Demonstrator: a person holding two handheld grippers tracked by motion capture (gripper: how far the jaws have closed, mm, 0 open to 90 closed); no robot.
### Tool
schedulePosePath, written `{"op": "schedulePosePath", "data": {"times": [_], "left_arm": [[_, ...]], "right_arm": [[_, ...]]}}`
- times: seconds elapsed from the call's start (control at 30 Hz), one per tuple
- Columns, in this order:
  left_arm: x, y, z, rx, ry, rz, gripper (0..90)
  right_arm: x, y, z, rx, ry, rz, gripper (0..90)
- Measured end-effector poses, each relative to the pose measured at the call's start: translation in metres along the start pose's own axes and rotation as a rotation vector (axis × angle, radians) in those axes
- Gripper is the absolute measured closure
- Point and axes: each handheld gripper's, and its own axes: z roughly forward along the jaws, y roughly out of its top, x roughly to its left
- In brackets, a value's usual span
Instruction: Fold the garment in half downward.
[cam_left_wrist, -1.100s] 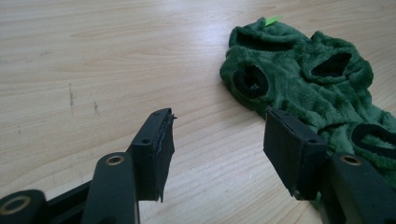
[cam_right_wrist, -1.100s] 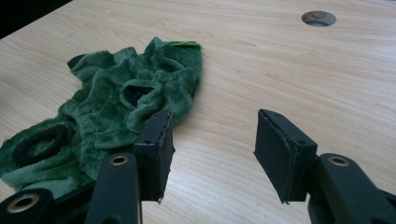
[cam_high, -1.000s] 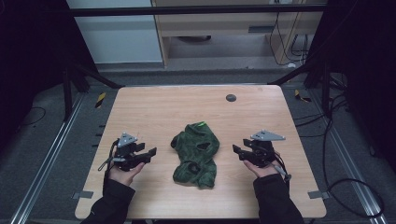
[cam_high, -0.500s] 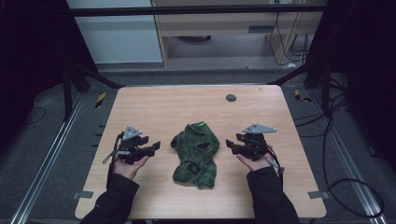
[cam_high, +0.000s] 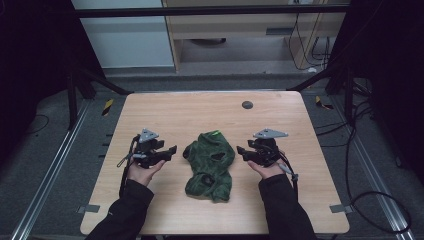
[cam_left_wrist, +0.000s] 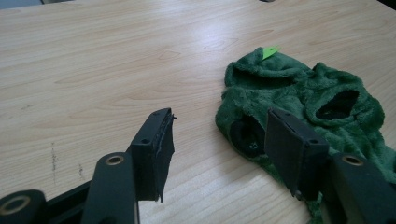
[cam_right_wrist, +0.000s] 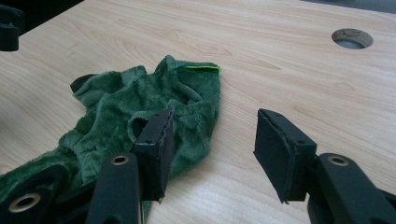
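From the high view, both my hands have drawn inward since a second ago: my left gripper (cam_high: 172, 149) and right gripper (cam_high: 240, 150) now flank the green fleece garment (cam_high: 210, 165) lying mid-table (cam_high: 200, 110), so I judge a two-sided pick-up is about to begin. My left gripper view has the jaws wide with nothing between them, the garment just beyond the right jaw and partly cut off behind it. My right gripper view also has wide, bare jaws; the garment's near end is hidden under the left jaw
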Motion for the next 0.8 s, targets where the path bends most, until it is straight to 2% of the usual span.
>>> {"op": "schedulePosePath", "data": {"times": [0.1,0.4,0.6,0.8], "left_arm": [[-0.001,0.002,0.004,-0.001,-0.002,0.001,41.7],[-0.001,0.008,0.019,0.014,-0.010,0.010,40.4],[-0.003,0.013,0.030,0.020,-0.011,0.033,40.0],[-0.003,0.014,0.041,0.024,-0.016,0.039,40.1]], "right_arm": [[0.001,0.002,0.005,0.003,-0.004,-0.016,46.5],[0.001,0.008,0.017,0.003,0.004,-0.017,47.9],[-0.001,0.009,0.026,0.014,0.001,-0.005,48.2],[-0.003,0.009,0.035,0.025,-0.003,-0.003,48.5]]}}
